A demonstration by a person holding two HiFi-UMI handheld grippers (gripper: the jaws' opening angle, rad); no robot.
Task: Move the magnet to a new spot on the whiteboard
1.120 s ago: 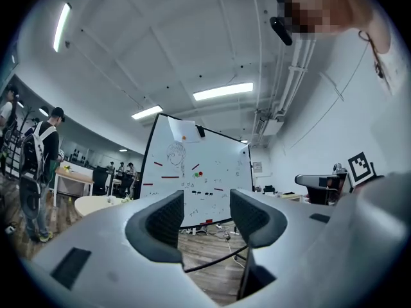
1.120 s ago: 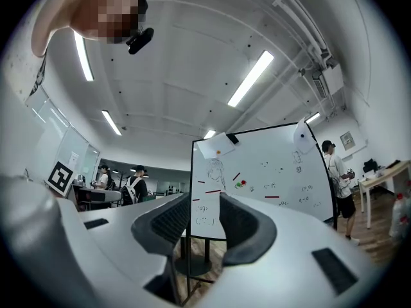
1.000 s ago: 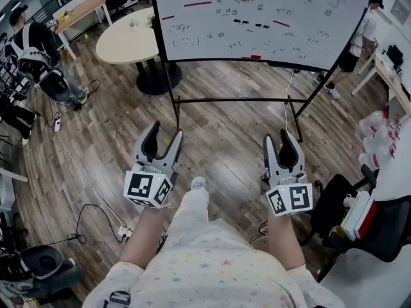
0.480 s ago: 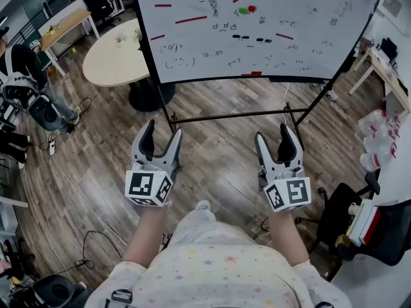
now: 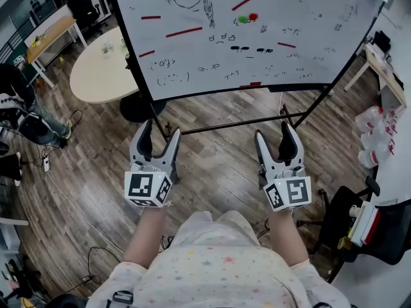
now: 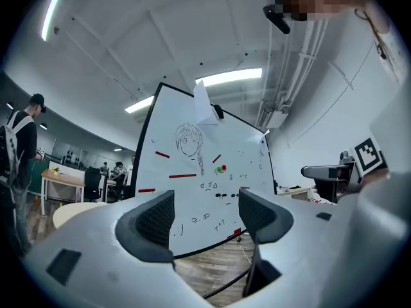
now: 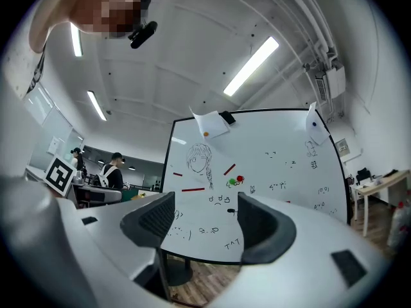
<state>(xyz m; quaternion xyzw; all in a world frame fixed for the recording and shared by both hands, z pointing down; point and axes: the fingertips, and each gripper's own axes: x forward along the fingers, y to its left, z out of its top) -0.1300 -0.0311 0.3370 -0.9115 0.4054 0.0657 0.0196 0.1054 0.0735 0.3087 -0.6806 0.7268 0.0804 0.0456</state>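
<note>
Both pairs of jaws gape empty, facing the far whiteboard (image 5: 212, 50): the left gripper (image 5: 160, 133) has just been opening wide, and the right gripper (image 5: 273, 133) stands apart.

The whiteboard (image 5: 321, 56) stands tilted on a black frame (image 5: 225, 126) over the wood-plank floor (image 5: 218, 165). Just above the board's middle, at 12 o'clock, a green round magnet (image 5: 242, 19) and a red round magnet (image 5: 253, 17) sit touching, with a slanted red strip (image 5: 242, 4) above them. A long red strip (image 5: 184, 31) lies at 9 o'clock, a shorter one (image 5: 151, 17) at 10 and another (image 5: 146, 53) at 8. A red strip (image 5: 286, 45) sits at 3 o'clock, two small black magnets (image 5: 236, 48) at 6, and a red piece (image 5: 255, 83) on the bottom edge. On the floor at 9 o'clock stands a round table (image 5: 96, 69).
</note>
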